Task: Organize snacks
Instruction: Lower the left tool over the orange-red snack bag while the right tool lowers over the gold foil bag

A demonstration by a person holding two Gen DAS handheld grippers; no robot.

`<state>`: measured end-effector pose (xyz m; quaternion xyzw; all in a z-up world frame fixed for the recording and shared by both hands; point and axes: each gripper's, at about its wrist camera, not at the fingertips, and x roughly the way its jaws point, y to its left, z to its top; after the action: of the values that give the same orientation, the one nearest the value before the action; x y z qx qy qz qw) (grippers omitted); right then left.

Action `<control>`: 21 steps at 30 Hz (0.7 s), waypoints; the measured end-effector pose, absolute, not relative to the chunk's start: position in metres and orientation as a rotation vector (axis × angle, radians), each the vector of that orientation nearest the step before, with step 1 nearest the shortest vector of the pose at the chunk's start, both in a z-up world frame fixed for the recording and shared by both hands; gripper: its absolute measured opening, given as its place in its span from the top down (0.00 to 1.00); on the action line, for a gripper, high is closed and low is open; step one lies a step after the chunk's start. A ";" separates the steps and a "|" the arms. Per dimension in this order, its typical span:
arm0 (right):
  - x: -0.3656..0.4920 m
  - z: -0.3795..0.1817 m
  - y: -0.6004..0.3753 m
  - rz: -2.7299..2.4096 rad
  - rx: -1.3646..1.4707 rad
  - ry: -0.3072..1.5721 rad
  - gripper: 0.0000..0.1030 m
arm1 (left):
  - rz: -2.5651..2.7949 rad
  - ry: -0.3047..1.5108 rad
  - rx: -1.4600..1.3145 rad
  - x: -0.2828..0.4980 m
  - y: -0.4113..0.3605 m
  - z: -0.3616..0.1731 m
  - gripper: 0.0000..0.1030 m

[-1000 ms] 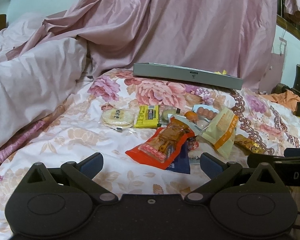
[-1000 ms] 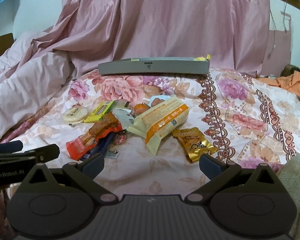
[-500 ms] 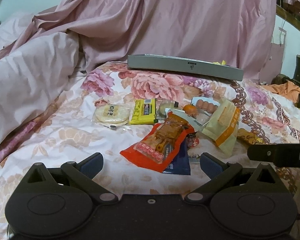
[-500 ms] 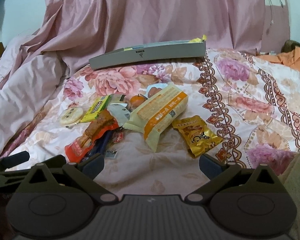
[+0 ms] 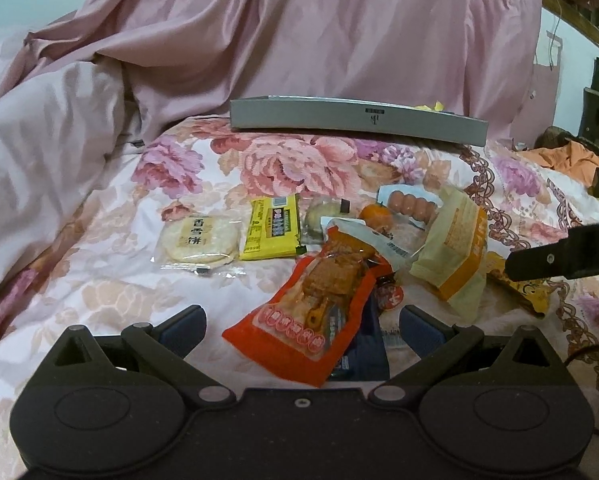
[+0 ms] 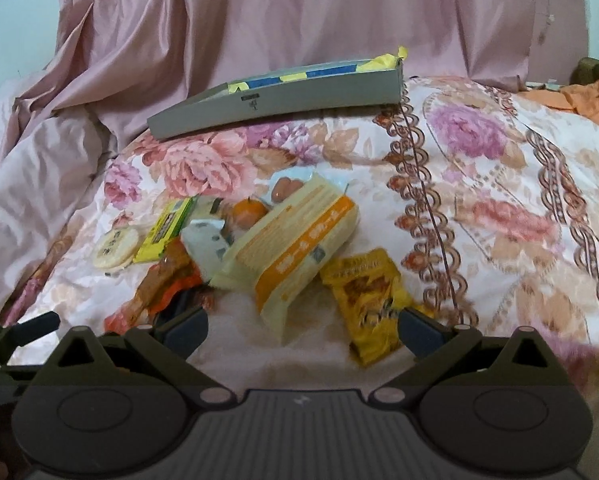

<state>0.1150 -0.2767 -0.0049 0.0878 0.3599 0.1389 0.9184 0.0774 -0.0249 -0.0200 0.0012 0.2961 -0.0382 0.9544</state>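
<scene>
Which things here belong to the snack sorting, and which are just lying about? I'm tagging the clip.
Job:
orange-red pouch
round rice cracker
yellow bar
cream-and-orange bag
gold packet
grey tray

Lying about:
pink drape
orange cloth

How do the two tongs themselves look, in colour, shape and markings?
Both tongs are matte black. Each has two round discs at its base, triangular linkages, and two fingers with dark blue pads: left tongs, right tongs. The left base is smooth; the right base is ribbed. The right tongs carry white lettering, partly cut off. A dark cable runs at the right edge.
</scene>
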 end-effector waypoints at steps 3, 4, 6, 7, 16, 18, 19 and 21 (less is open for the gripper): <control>0.132 -0.006 -0.281 0.331 0.184 0.794 0.00 | -0.084 0.607 -0.002 0.085 -0.024 -0.022 0.01; 0.135 -0.006 -0.282 0.331 0.174 0.800 0.00 | -0.088 0.609 -0.003 0.087 -0.024 -0.023 0.01; 0.139 -0.006 -0.282 0.342 0.124 0.802 0.00 | -0.095 0.613 -0.003 0.091 -0.023 -0.024 0.01; 0.139 -0.006 -0.281 0.359 0.090 0.799 0.00 | -0.100 0.615 -0.004 0.094 -0.023 -0.025 0.01; 0.153 -0.009 -0.282 0.498 0.063 0.885 0.00 | -0.145 0.639 0.020 0.109 -0.025 -0.035 0.01; 0.159 -0.013 -0.281 0.512 0.057 0.916 0.00 | -0.152 0.645 0.038 0.114 -0.026 -0.036 0.01; 0.163 -0.015 -0.281 0.510 0.054 0.926 0.00 | -0.158 0.645 0.041 0.117 -0.025 -0.036 0.01; 0.169 -0.017 -0.282 0.496 0.047 0.925 0.00 | -0.166 0.646 0.043 0.123 -0.025 -0.037 0.01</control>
<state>0.1692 -0.2825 -0.0169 0.0226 0.4416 0.2368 0.8651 0.1228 -0.0246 -0.0369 0.0210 0.3172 -0.0814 0.9446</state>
